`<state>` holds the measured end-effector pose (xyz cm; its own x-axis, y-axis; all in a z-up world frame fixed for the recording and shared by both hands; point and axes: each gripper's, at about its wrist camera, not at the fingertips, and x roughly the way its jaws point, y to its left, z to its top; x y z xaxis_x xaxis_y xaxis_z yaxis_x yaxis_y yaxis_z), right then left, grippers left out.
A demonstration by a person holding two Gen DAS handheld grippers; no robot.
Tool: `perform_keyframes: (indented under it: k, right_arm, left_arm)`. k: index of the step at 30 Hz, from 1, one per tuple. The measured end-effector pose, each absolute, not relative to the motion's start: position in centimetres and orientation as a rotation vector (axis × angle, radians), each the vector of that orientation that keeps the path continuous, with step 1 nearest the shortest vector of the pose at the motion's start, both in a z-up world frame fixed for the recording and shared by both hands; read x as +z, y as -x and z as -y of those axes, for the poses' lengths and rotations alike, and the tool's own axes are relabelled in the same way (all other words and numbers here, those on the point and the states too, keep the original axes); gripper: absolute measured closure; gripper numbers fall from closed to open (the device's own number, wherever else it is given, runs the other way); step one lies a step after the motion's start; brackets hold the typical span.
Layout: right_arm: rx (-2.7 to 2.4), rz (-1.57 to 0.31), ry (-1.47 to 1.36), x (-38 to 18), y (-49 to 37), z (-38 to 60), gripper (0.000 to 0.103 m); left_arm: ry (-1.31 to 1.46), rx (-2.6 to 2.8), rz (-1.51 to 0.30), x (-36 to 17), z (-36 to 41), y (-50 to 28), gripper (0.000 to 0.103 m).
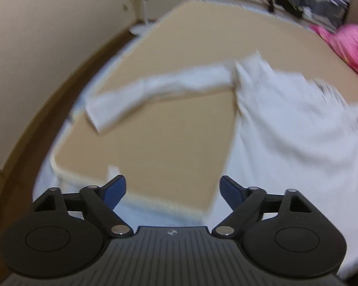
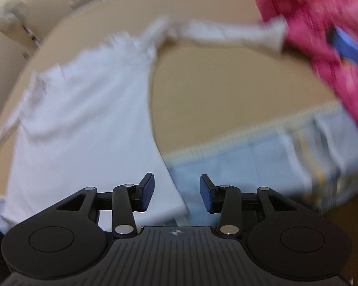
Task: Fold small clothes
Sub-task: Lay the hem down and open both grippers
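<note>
Over tan board [image 1: 169, 131], both grippers gape empty.

Your white shirt [image 1: 286, 128] is soft matt cloth, lightly creased at the sleeve. The tan board [image 1: 169, 128] beneath it looks smooth, matt, like cardboard. The pink garment [image 2: 322, 35] is matt cloth too. Your left tool [image 1: 173, 190] and right tool [image 2: 176, 191] are matt black plastic with ribbed housings, shiny metal pivot pins and blue pads [image 2: 148, 190].
</note>
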<state>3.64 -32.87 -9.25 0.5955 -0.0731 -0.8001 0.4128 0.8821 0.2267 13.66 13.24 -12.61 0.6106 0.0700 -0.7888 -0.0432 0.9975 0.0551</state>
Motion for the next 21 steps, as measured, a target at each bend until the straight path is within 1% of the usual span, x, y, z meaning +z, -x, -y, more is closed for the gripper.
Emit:
perform_keyframes:
  k: [2,5,8,11,14,16,18,20,21]
  right_arm:
    - [-0.278,-0.846,-0.398,-7.7,-5.7,32.5,0.053]
    - [-0.26,-0.823,-0.356,-6.7,-9.0,31.4,0.053]
    - [-0.255,-0.859,-0.322,-7.5,-11.9,30.1,0.053]
    - [-0.27,-0.91,-0.256,-8.9,-14.0,28.1,0.053]
    - [-0.268,-0.95,-0.212,-10.0,-15.7,26.2,0.053]
    - [-0.255,-0.976,-0.197,-10.7,-16.9,25.1,0.053]
    - [-0.247,-0.996,-0.175,-11.1,-17.9,24.0,0.053]
    - [-0.229,-1.012,-0.145,-11.5,-18.7,22.7,0.053]
    - [-0.218,-1.019,-0.127,-11.5,-19.0,22.1,0.053]
  left_arm:
    - [-0.023,0.117,-0.899,-12.1,-14.6,-17.0,0.009]
    - [0.09,0.193,-0.957,-13.1,-18.5,-22.0,0.01]
    - [0.253,0.278,-1.013,-15.0,-23.7,-26.1,0.026]
    - [0.46,0.332,-1.053,-17.3,-28.9,-28.9,0.026]
    - [0.621,0.328,-1.109,-19.8,-31.7,-30.9,0.025]
    - [0.66,0.318,-1.142,-21.1,-32.1,-32.0,0.023]
    - [0.658,0.327,-1.176,-22.1,-31.8,-33.1,0.018]
    - [0.645,0.372,-1.156,-22.4,-31.4,-33.7,0.018]
    - [0.622,0.398,-1.127,-22.2,-31.3,-34.0,0.041]
